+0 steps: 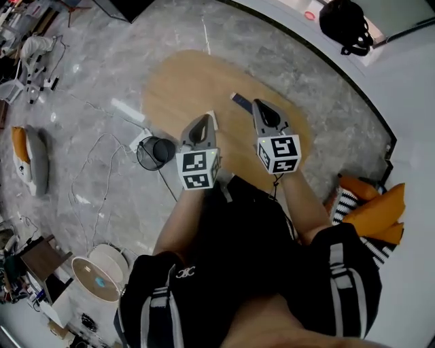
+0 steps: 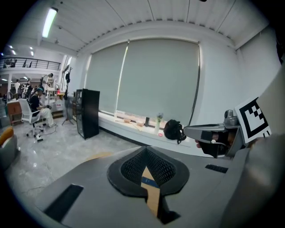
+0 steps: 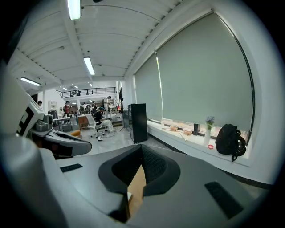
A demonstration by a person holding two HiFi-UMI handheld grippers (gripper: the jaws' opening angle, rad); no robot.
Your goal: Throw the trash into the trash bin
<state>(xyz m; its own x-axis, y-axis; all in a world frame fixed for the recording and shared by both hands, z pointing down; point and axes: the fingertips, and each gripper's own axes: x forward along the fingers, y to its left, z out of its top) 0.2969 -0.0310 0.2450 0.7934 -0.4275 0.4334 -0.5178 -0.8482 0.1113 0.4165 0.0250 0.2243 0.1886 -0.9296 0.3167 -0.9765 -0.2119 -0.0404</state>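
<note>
A black mesh trash bin (image 1: 155, 152) stands on the floor just left of the oval wooden table (image 1: 183, 81). On the table lie a dark flat piece of trash (image 1: 241, 103) and a small white piece (image 1: 213, 117). My left gripper (image 1: 203, 121) (image 2: 146, 150) hovers over the table's near edge beside the white piece. Its jaws are shut, and only table wood and a blue strip show through the slit behind the tips. My right gripper (image 1: 262, 103) (image 3: 141, 148) hangs level with it, just right of the dark piece, shut and holding nothing.
A white power strip (image 1: 139, 141) and loose cables lie on the marble floor by the bin. A black backpack (image 1: 345, 20) sits on the window ledge. Orange and striped cushions (image 1: 372, 211) are at my right, and a round white fan (image 1: 95, 277) at lower left.
</note>
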